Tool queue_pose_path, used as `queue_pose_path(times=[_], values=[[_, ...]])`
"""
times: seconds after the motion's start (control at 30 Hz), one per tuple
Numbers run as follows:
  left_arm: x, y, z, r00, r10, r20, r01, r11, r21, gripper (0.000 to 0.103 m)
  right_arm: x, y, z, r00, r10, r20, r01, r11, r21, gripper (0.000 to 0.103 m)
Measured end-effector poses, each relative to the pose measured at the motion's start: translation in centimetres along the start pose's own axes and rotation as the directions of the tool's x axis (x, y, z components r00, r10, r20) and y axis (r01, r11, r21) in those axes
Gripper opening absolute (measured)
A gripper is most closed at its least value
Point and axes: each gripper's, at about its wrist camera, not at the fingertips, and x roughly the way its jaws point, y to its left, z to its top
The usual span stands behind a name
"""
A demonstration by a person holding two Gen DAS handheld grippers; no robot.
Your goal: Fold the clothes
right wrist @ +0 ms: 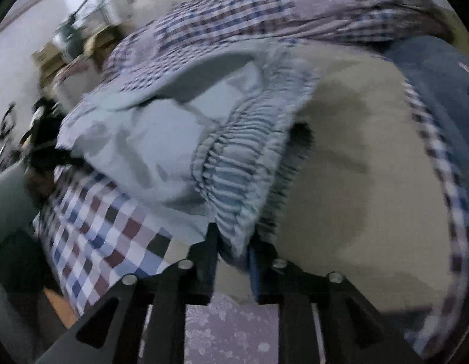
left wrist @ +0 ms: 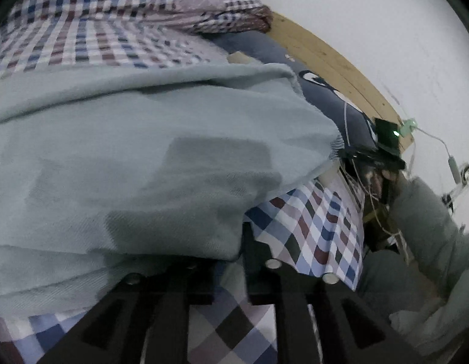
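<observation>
A pale blue-grey garment (left wrist: pixel 137 157) with a gathered elastic waistband (right wrist: pixel 234 163) lies stretched over a checked bed sheet (left wrist: pixel 313 227). My left gripper (left wrist: pixel 231 251) is shut on the garment's lower edge, the cloth draped over its left finger. My right gripper (right wrist: pixel 234 242) is shut on the waistband end and holds it up off the bed. In the left wrist view the right gripper (left wrist: pixel 352 153) pinches the garment's far corner. In the right wrist view the left gripper (right wrist: pixel 61 157) is a dark blur at the garment's far left edge.
A checked quilt (left wrist: pixel 92 15) is bunched at the bed's far side. A dark blue pillow (left wrist: pixel 325 91) lies beside a wooden bed frame (left wrist: pixel 331 60). A beige bare mattress area (right wrist: pixel 355 166) is on the right. The person's grey sleeve (left wrist: pixel 425 221) is at the right.
</observation>
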Motion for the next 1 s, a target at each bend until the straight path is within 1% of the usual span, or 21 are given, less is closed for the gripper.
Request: queue_pose_path(times=[0.03,0.07,0.1,0.17,0.2,0.3,0.37,0.43,0.47,0.5,0.53,0.6,0.67,0.77,0.8,0.9,0.93,0.97,1.0], values=[[0.0,-0.2,-0.1,1.0,-0.011,0.0,0.011,1.0,-0.005,0.03,-0.7,0.1,-0.4,0.999,-0.043,0.019,0.043,0.999,0.026,0.033],[0.0,-0.4,-0.1,1.0,-0.023,0.001,0.023,1.0,-0.009,0.036,-1.5,0.1,-0.8,0.996,-0.083,0.041,0.081,0.995,0.057,0.037],[-0.1,-0.8,-0.1,0.999,-0.035,0.007,0.035,0.999,-0.011,0.045,-2.3,0.2,-1.1,0.992,-0.109,0.07,0.102,0.99,0.094,0.043],[-0.5,-1.1,-0.2,0.998,-0.056,0.029,0.057,0.998,-0.031,0.048,-3.9,1.2,-1.4,0.982,-0.13,0.138,0.109,0.983,0.148,0.045],[-0.6,-1.3,-0.2,0.997,-0.065,0.042,0.067,0.997,-0.043,0.051,-4.2,1.8,-1.2,0.978,-0.139,0.156,0.115,0.982,0.152,0.049],[-0.4,-0.9,-0.4,0.994,-0.068,0.086,0.078,0.989,-0.127,0.051,-2.9,4.4,1.2,0.976,-0.157,0.151,0.143,0.984,0.105,0.049],[-0.2,-0.5,-0.5,0.993,-0.054,0.101,0.071,0.983,-0.172,0.046,-1.8,5.4,2.4,0.977,-0.163,0.134,0.153,0.985,0.082,0.05],[-0.1,-0.3,-0.5,0.993,-0.019,0.115,0.041,0.98,-0.196,0.024,-1.3,5.0,3.5,0.978,-0.16,0.131,0.149,0.985,0.092,0.05],[-0.2,-0.3,-0.5,0.993,-0.003,0.118,0.027,0.98,-0.198,0.02,-0.9,4.4,4.4,0.978,-0.16,0.134,0.147,0.984,0.103,0.05],[-0.3,-0.2,-0.5,0.992,0.01,0.123,0.015,0.98,-0.198,0.013,-0.6,3.9,5.2,0.978,-0.16,0.134,0.145,0.983,0.115,0.051],[-0.6,0.0,-0.6,0.991,0.013,0.132,0.013,0.982,-0.191,0.01,-0.3,3.5,6.2,0.978,-0.163,0.13,0.146,0.98,0.132,0.052],[-1.0,-0.3,-0.6,0.989,0.011,0.145,0.012,0.987,-0.16,0.008,0.4,2.2,8.2,0.979,-0.155,0.132,0.132,0.977,0.169,0.055],[-1.3,-0.7,-0.6,0.988,0.015,0.157,0.006,0.992,-0.128,0.007,1.3,0.5,10.2,0.983,-0.134,0.125,0.106,0.972,0.21,0.055],[-1.6,-1.3,-0.6,0.987,0.023,0.156,-0.008,0.996,-0.092,0.007,3.8,-2.7,12.5,0.991,-0.114,0.072,0.089,0.954,0.286,0.056],[-1.6,-1.2,-0.7,0.988,0.026,0.154,-0.013,0.996,-0.088,0.007,4.7,-3.8,13.1,0.993,-0.106,0.054,0.085,0.947,0.309,0.056],[-1.0,-1.0,-0.9,0.992,0.051,0.117,-0.043,0.997,-0.069,0.007,7.4,-6.4,13.5,0.997,-0.072,0.014,0.061,0.92,0.388,0.056],[-0.7,-1.1,-1.0,0.992,0.063,0.107,-0.056,0.997,-0.061,0.007,8.2,-6.9,13.4,0.998,-0.059,0.006,0.052,0.91,0.411,0.056],[-0.6,-1.4,-1.0,0.992,0.071,0.104,-0.066,0.996,-0.054,0.007,8.7,-7.2,13.4,0.999,-0.039,0.017,0.028,0.902,0.432,0.055],[-0.6,-1.7,-1.1,0.992,0.078,0.104,-0.074,0.996,-0.042,0.006,9.2,-7.5,13.4,0.999,-0.019,0.029,0.004,0.892,0.451,0.042]])
